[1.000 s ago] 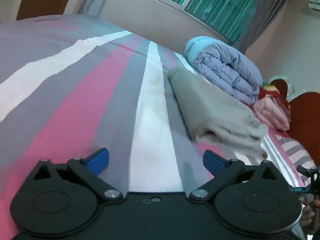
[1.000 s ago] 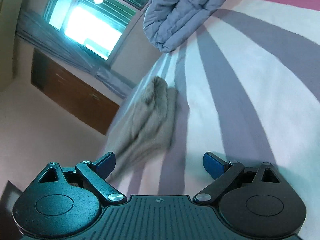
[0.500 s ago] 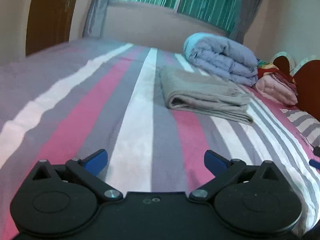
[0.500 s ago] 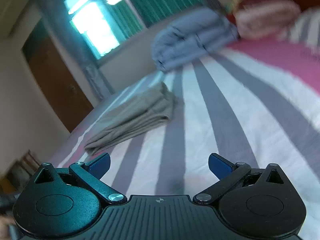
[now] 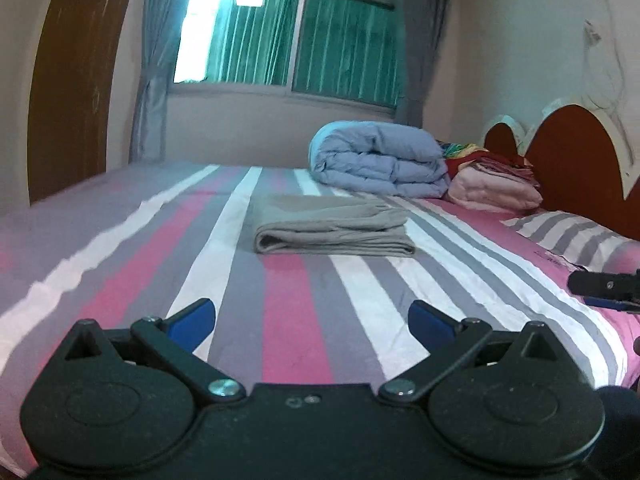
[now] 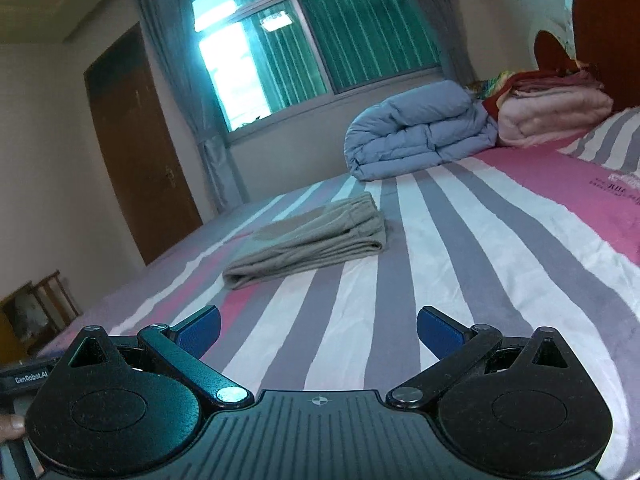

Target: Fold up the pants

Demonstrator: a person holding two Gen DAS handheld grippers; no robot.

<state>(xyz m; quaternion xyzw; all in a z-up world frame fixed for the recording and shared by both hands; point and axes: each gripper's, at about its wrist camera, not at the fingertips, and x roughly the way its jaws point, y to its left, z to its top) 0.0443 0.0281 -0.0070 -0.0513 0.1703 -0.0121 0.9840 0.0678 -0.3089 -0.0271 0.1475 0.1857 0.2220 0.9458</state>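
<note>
I see the folded pants (image 5: 332, 226) lying mid-bed (image 5: 288, 320), bare sheet all round; my left gripper (image 5: 312, 320) and right gripper (image 6: 318, 330) are both spread, empty.

The pants (image 5: 330, 226) are soft matt grey-beige cloth, faintly ribbed at one end. The bedsheet (image 5: 296, 312) is smooth striped fabric, lightly creased. The quilt (image 5: 380, 158) looks puffy, perhaps slightly silky. The door (image 6: 136, 152) and headboard (image 5: 576, 152) are brown wood.
</note>
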